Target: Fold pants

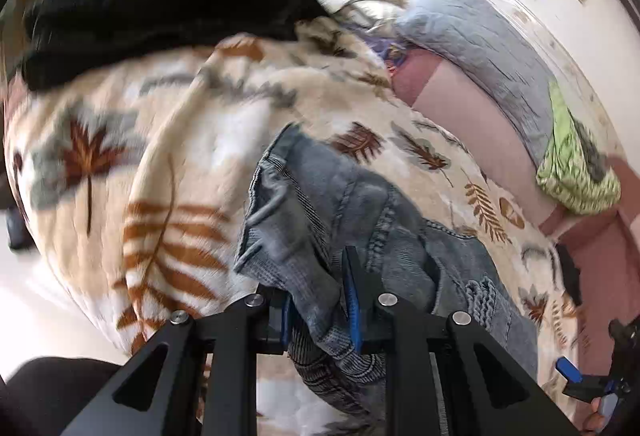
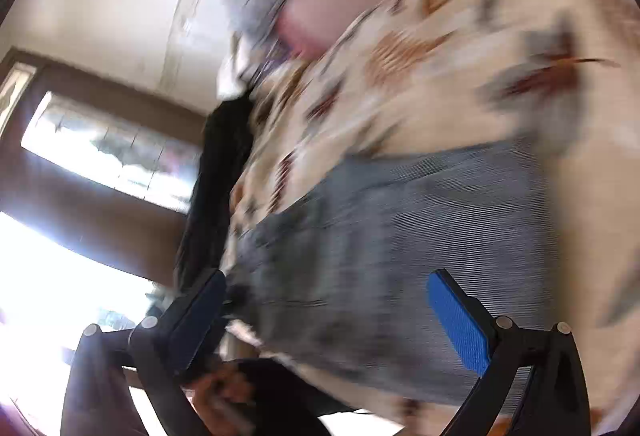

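Grey-blue denim pants [image 1: 360, 220] lie bunched on a leaf-patterned blanket [image 1: 168, 139]. My left gripper [image 1: 320, 312] is shut on a fold of the denim near the waistband, with cloth between the blue pads. The right gripper shows at the lower right edge of the left wrist view [image 1: 580, 380], apart from the cloth. In the blurred right wrist view the pants [image 2: 400, 236] spread flat on the blanket [image 2: 460, 75], and my right gripper [image 2: 328, 316] is open with its blue pads wide apart above the denim.
A black garment [image 1: 160, 23] lies at the far side of the blanket. A grey quilt [image 1: 480, 39], a pink sheet [image 1: 472, 115] and a green cloth [image 1: 572, 163] lie to the right. A bright window [image 2: 108, 147] is at the left.
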Demonstrator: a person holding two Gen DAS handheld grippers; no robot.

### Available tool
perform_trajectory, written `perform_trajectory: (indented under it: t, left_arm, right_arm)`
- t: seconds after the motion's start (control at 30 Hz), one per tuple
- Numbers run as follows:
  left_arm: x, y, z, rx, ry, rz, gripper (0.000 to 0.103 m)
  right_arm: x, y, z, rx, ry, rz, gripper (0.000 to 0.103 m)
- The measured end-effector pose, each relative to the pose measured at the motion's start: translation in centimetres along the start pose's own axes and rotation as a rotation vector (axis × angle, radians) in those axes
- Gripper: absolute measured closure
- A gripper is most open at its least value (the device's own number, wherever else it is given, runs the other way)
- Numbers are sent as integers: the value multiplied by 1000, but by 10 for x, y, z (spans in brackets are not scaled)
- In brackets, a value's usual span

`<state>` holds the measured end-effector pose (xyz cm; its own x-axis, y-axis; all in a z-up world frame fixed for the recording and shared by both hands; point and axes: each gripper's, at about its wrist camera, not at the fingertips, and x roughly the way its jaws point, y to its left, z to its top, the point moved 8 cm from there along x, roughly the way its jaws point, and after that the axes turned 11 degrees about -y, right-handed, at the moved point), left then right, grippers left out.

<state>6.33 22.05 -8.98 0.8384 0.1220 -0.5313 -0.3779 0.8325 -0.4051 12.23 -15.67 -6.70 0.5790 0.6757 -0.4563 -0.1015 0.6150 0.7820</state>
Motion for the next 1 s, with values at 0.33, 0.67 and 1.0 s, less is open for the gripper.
perform_trajectory:
  t: [0.33,0.67,1.0]
  left_arm:
    - [-53,-149,-2,525,-183,-29,91]
    - [-25,-276,-221,1024,190,-291,82]
    - [-104,-259,-95,654,-33,-495,28]
  right_arm:
    - [-48,-65,27,173,-158,115,1]
    - [-68,-107,32,331,-249,119,1]
    - [-82,-112,20,264,-246,70,1]
